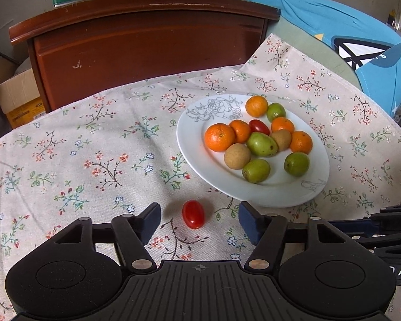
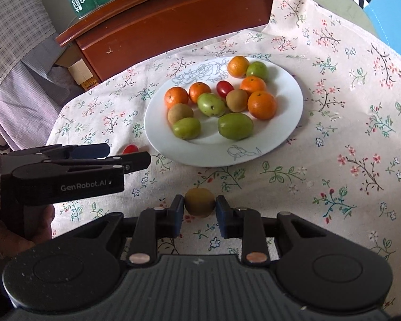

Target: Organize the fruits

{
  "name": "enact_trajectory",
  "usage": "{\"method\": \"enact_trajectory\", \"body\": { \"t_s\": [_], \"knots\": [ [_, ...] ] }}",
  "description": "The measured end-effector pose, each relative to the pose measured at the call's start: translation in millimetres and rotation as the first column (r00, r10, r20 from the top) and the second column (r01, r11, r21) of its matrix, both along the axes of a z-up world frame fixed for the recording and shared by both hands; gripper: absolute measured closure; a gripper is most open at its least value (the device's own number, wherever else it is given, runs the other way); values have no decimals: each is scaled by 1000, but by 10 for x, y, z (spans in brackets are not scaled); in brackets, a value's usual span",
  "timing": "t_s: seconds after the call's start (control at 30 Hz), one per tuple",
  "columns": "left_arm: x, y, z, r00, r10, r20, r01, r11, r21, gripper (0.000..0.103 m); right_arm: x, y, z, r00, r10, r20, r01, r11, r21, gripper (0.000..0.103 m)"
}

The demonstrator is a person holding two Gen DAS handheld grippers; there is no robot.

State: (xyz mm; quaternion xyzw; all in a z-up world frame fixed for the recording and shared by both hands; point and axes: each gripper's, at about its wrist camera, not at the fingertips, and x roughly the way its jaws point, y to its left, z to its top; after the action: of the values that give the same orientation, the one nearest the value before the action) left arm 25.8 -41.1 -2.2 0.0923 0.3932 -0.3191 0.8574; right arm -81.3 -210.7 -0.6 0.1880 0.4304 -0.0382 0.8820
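Left wrist view. The left gripper (image 1: 199,220) hangs over the floral cloth (image 1: 93,160) with its jaws apart. A loose cherry tomato (image 1: 193,214) lies on the cloth between the pads, clear of both: nothing is gripped. The white plate (image 1: 195,144) sits just beyond and to the right, carrying oranges, green fruits, brown fruits and a second tomato. Judgement: the tomato is light, thin-skinned, glossy and likely to squirt sideways or split under a hard squeeze. Take it across the short axis at mid-body, pads square to the skin, closing gently.

Right wrist view. The right gripper (image 2: 199,208) is clamped on a round brown fruit (image 2: 199,202), one pad on each flank, near the front edge of the plate (image 2: 294,99) but off it. Whether the fruit rests on the cloth or is lifted clear cannot be told. Judgement: this fruit looks firm and matt, so it should tolerate the hold and slip little; the grip sits on its widest girth, which is correct. The left gripper (image 2: 112,153) shows at the left, seen side-on, with the loose tomato (image 2: 130,149) partly hidden behind its fingertip. Free plate surface remains at the near right for both pieces.
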Motion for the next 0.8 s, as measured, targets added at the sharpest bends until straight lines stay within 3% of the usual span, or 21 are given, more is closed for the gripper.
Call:
{"method": "enact_trajectory", "body": {
  "t_s": [0.23, 0.53, 0.63, 0.8],
  "knots": [
    [-9, -28, -44, 1000, -20, -12, 20, 1000, 4, 64, 13, -9, -2, 1000, -7, -1, 7, 1000, 10, 75],
    [15, -36, -74, 1000, -2, -15, 2, 1000, 5, 71, 36, -38, -49, 1000, -9, -10, 9, 999, 36, 76],
    [40, -24, -70, 1000, 11, -20, -11, 1000, -3, 87, 34, -44, -54, 1000, -14, -5, 15, 999, 39, 76],
    [33, -10, -27, 999, 52, 9, -52, 999, 12, 87, 31, -54, -44, 1000, -18, -1, 18, 999, 42, 77]
  ]
}}
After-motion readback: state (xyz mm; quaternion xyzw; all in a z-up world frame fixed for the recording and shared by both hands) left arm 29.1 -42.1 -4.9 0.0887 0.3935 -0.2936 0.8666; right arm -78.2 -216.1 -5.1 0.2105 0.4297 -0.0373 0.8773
